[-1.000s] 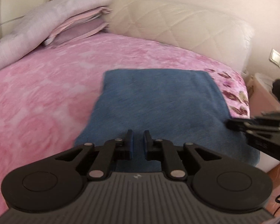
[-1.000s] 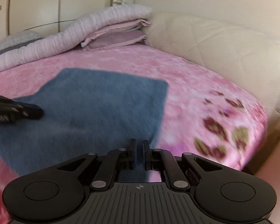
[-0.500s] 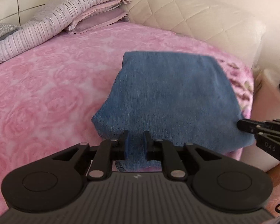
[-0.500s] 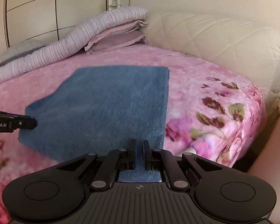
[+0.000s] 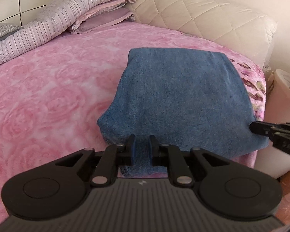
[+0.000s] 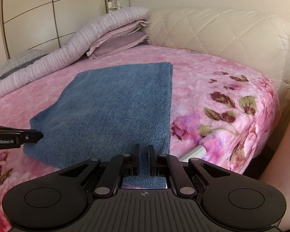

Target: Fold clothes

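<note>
Blue garment (image 5: 179, 100), folded to a rough rectangle, lies on the pink floral blanket (image 5: 48, 96) of the bed, on its near right part, close to the blanket's flowered edge. Its far edge rests flat; its near edge is lifted off the blanket at both corners.

Left claw (image 5: 141, 145): narrowly parted, pinching the garment's near left corner, with blue cloth between the pads and hanging just below them.

Right claw (image 6: 144, 154): pressed almost together, pinching the near right corner, with a strip of cloth between the pads and a flap below.

Each claw's tip shows in the other's view, touching the cloth at the opposite near corner.

Far left on the bed: a striped quilt (image 6: 67, 48) rolled along the edge and stacked mauve pillows (image 6: 121, 38). The cream quilted headboard (image 6: 212, 36) runs along the far right side. A pale wardrobe (image 6: 38, 19) stands behind.
</note>
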Demonstrator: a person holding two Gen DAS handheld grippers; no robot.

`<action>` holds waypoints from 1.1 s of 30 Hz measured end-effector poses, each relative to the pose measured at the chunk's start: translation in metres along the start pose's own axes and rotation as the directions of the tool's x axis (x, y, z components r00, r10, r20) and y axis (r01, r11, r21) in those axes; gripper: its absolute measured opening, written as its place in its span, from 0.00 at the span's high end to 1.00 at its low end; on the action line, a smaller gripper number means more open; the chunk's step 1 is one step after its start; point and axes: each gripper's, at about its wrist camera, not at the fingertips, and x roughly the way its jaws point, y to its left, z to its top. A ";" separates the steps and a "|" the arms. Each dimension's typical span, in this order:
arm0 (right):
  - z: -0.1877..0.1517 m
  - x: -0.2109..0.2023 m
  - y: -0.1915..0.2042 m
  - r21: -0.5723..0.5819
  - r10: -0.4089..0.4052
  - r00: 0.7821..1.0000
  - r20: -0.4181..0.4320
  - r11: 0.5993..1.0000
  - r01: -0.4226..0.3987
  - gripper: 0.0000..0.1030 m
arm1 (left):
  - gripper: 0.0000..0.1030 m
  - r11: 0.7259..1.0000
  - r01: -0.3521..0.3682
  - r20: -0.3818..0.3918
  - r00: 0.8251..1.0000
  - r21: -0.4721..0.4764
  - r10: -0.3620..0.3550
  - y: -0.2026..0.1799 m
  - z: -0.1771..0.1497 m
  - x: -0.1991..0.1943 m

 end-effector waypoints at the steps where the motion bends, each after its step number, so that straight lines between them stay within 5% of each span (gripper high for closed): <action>1: 0.002 0.000 0.000 -0.010 0.003 1.000 -0.008 1.000 -0.003 0.97 | 0.88 1.000 0.004 0.002 1.000 -0.005 -0.004 0.001 0.001 -0.002; 13: -0.002 -0.015 -0.015 0.011 0.016 0.999 -0.044 1.000 -0.016 0.96 | 0.86 1.000 0.015 0.036 0.999 0.002 -0.015 -0.004 -0.006 -0.029; 20: 0.019 -0.026 -0.055 0.166 -0.004 0.997 -0.080 0.986 0.017 0.62 | 0.60 0.990 0.079 0.076 0.995 -0.115 -0.070 0.031 0.028 -0.051; 23: 0.030 -0.025 -0.083 0.349 0.138 0.990 -0.032 0.929 -0.118 0.43 | 0.56 0.970 0.141 0.065 0.989 -0.196 -0.131 0.047 0.045 -0.038; 26: 0.040 -0.008 -0.104 0.468 0.262 0.965 -0.018 0.855 -0.223 0.39 | 0.56 0.949 0.190 0.051 0.982 -0.253 -0.183 0.061 0.057 -0.020; 33: 0.054 0.029 -0.116 0.520 0.324 0.946 -0.021 0.812 -0.266 0.37 | 0.55 0.909 0.239 -0.010 0.966 -0.341 -0.258 0.082 0.069 0.027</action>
